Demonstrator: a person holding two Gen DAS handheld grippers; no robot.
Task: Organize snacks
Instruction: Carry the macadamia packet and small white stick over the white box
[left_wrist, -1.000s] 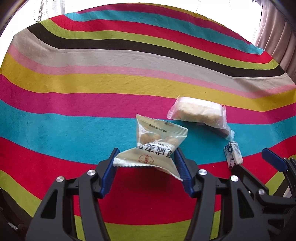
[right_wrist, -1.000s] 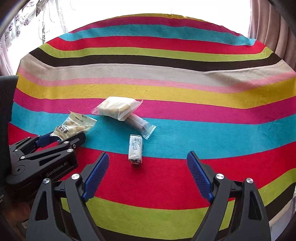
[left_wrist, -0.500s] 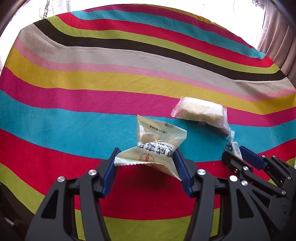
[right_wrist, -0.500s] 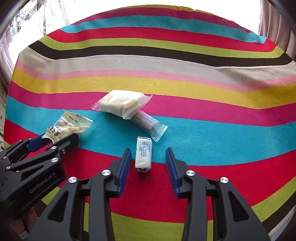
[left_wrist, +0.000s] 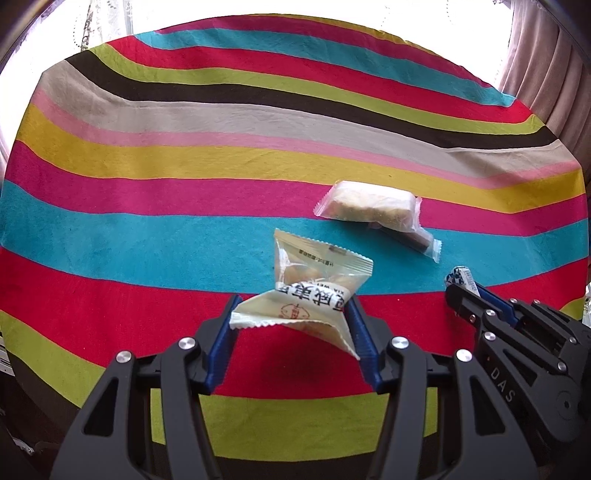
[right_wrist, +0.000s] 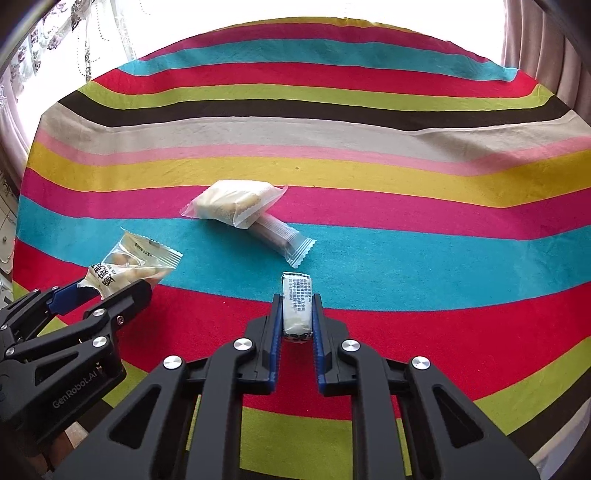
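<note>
My left gripper (left_wrist: 293, 301) pinches a cream snack packet with red print (left_wrist: 321, 280) by its sides, and its jaws are still closing a little. The packet hangs just above the striped cloth (left_wrist: 147, 240). Seen from the right wrist, that packet (right_wrist: 129, 262) sticks out of the left gripper (right_wrist: 110, 291) at the left. My right gripper (right_wrist: 296, 297) is shut on a small white wrapped bar (right_wrist: 297, 284), which pokes forward between the blue pads. In the left wrist view the bar's tip (left_wrist: 458, 276) shows at the right gripper (left_wrist: 461, 291).
A clear-wrapped crumbly cake (right_wrist: 232, 201) lies on the cloth ahead, partly over a thin wrapped stick (right_wrist: 280, 236). Both also show in the left wrist view, the cake (left_wrist: 369, 203) and the stick (left_wrist: 413, 240). Curtains (left_wrist: 546, 74) hang beyond the cloth's far right edge.
My right gripper's jaws went from wide open to shut on the small white bar. The left gripper kept its hold on the cream packet and hardly moved.
</note>
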